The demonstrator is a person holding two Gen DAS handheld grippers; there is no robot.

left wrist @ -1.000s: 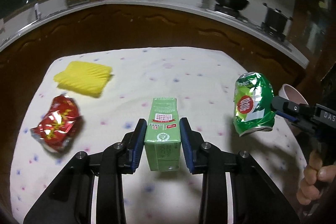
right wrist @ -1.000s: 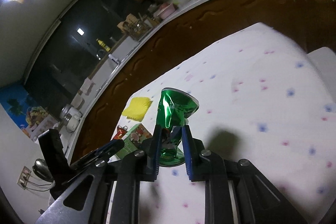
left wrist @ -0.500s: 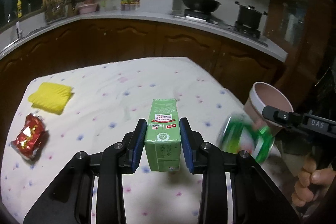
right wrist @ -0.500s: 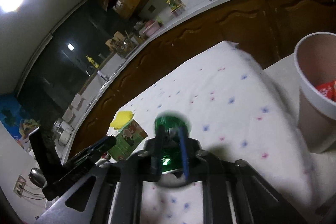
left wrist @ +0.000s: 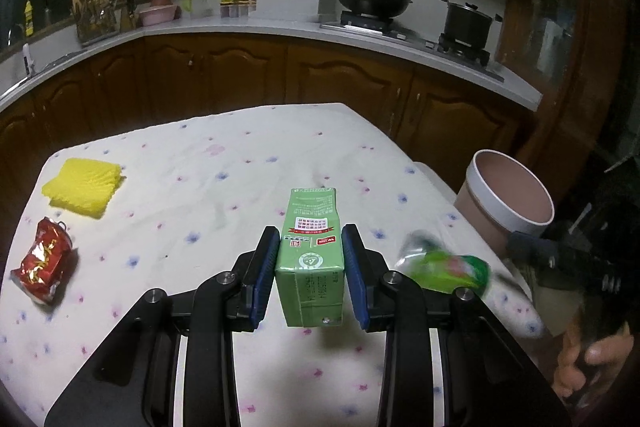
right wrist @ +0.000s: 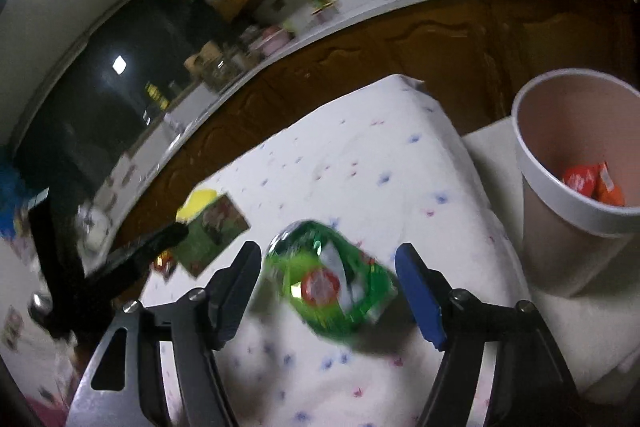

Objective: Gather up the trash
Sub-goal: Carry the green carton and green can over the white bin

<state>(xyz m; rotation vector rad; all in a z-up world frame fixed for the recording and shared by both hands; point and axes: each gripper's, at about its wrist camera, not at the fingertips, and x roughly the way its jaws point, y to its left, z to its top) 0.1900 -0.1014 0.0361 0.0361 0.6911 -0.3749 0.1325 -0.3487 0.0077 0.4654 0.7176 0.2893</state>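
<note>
My left gripper (left wrist: 310, 279) is shut on a green carton (left wrist: 312, 259) and holds it above the white spotted table (left wrist: 224, 163). The carton also shows in the right wrist view (right wrist: 208, 235). My right gripper (right wrist: 330, 291) is open, its jaws wide apart. A crushed green can (right wrist: 330, 281) lies blurred between them, loose on the cloth near the table's right edge; it also shows in the left wrist view (left wrist: 444, 267). A pink trash bin (right wrist: 576, 187) with a white rim stands right of the table, with orange wrappers (right wrist: 592, 183) inside. It also shows in the left wrist view (left wrist: 508, 199).
A crushed red can (left wrist: 42, 263) and a yellow sponge cloth (left wrist: 82, 185) lie at the table's left side. Brown cabinets and a counter with a wok (left wrist: 372, 1) and a pot (left wrist: 466, 21) run behind the table.
My right gripper has opened and let go of the green can, which has dropped onto the table short of the bin. My left gripper has kept the carton and swung right toward the bin.
</note>
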